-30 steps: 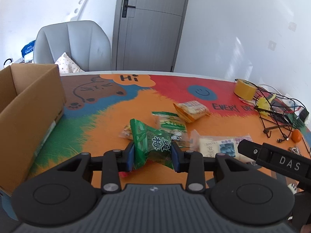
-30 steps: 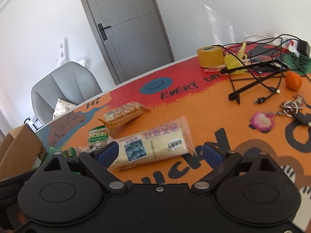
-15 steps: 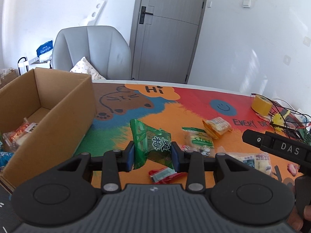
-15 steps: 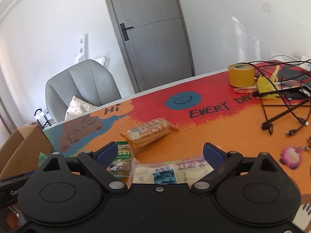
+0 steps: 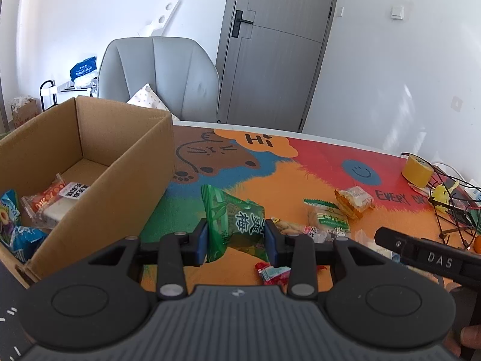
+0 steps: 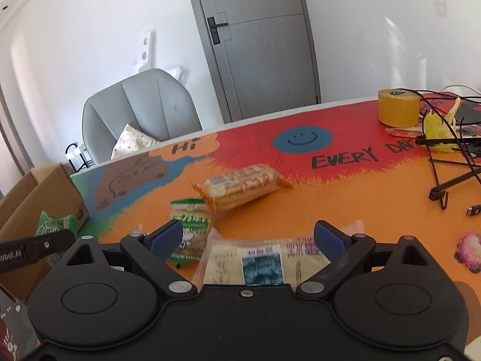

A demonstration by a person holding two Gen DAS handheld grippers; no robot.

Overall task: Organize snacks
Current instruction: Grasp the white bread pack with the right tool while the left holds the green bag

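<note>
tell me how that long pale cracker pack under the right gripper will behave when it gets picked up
The long pale cracker pack looks flat and fairly stiff, so it probably won't droop much. Its glossy film may be slippery against the pads. The right gripper stands open across its length, so an off-centre pinch could let one end tilt.

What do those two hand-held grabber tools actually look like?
Both are black plastic. The left gripper has a ribbed grey body, the right gripper a smooth black one. Each has two round discs, silver screws and blue pads on its fingers. White lettering, "DAS", marks one side.
</note>
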